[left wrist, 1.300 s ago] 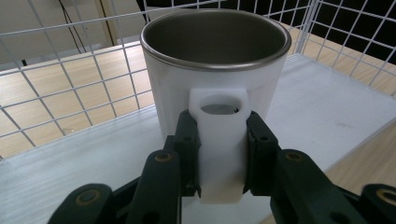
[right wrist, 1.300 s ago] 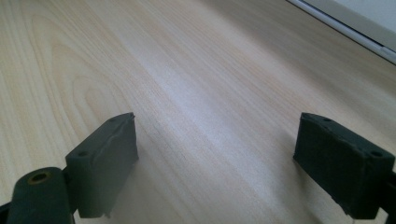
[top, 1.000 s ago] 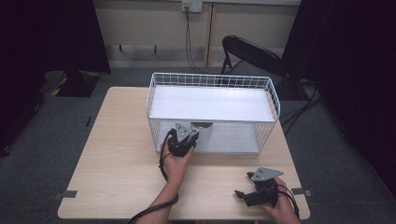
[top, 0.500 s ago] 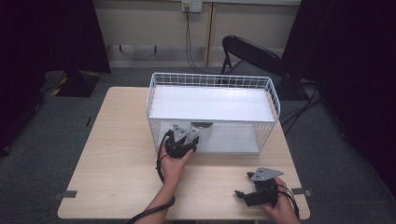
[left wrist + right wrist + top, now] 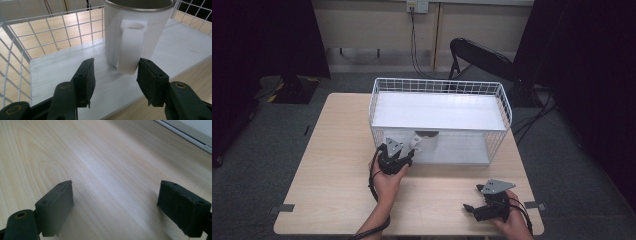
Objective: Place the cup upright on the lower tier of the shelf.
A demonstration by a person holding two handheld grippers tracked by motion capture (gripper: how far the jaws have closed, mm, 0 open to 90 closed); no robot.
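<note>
Basically, white mug (image 5: 135, 32) stands upright on the white floor of the wire basket (image 5: 439, 86), near its front edge, handle (image 5: 130, 47) facing the left gripper (image 5: 115, 75). Jaws have just been opening then closing slightly; they're part open, straddling the handle's lower end, not clamped. Looks rigid, glazed, slippery, breakable: pinch the handle strap squarely. Right gripper (image 5: 122, 202) wide open, empty, over the table (image 5: 332, 150).

white mug (image 5: 135, 32), white wire basket (image 5: 439, 87), black claws
</note>
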